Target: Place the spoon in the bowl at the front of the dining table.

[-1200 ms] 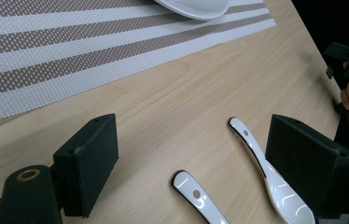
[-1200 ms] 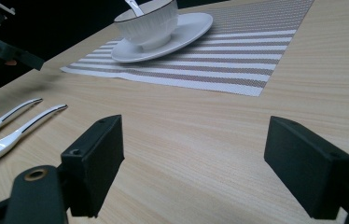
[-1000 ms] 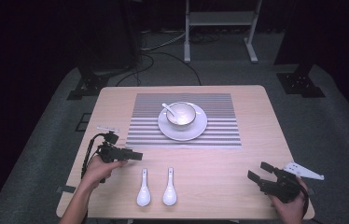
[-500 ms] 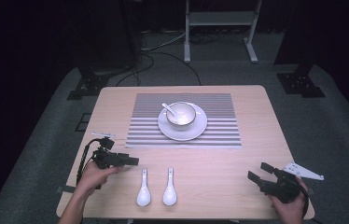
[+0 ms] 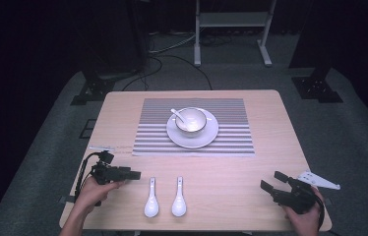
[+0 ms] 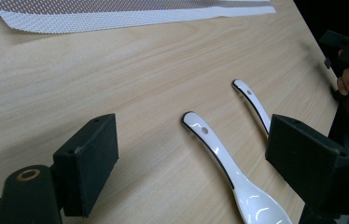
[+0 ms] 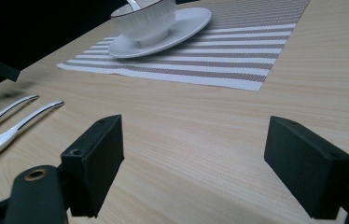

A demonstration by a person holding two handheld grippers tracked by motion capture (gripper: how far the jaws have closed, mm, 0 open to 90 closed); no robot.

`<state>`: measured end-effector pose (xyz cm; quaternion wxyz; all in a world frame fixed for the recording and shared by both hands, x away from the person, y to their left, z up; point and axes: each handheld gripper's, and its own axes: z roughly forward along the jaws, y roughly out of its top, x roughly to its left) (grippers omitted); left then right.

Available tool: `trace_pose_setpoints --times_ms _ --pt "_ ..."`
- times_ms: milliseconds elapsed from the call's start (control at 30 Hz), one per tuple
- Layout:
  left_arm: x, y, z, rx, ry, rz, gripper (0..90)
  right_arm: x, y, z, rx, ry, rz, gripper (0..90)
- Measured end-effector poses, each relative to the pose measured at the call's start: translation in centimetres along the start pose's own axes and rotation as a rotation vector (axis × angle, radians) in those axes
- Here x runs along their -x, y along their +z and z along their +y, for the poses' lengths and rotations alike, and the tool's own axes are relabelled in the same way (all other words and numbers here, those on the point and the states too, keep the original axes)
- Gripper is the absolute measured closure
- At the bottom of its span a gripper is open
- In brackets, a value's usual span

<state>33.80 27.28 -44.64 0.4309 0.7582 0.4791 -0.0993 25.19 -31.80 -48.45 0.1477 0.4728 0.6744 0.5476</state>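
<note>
Left gripper (image 5: pixel 134 173), jaws spread wide and empty, points at the nearer spoon (image 5: pixel 151 202) lying flat beside a second spoon (image 5: pixel 179 200) near the table's (image 5: pixel 265 147) front edge, apparently lining up a pickup. Right gripper (image 5: pixel 269 181), also open, waits well apart; beyond, a bowl (image 5: pixel 191 121) on its plate (image 5: pixel 209 137) already holds one spoon.

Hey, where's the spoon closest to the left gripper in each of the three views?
High view: the left spoon, low centre, beside its twin.
Left gripper view: centre right, between the open jaws.
Right gripper view: far left edge, the lower one.
Shared landmark: the striped placemat.
</note>
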Motion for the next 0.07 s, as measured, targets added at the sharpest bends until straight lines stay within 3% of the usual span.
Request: trace_pose_setpoints --times_ms 67 --pt "0.01 -0.11 -0.05 0.003 0.001 0.000 15.9 -0.02 0.00 0.00 0.000 0.001 -0.001 18.8"
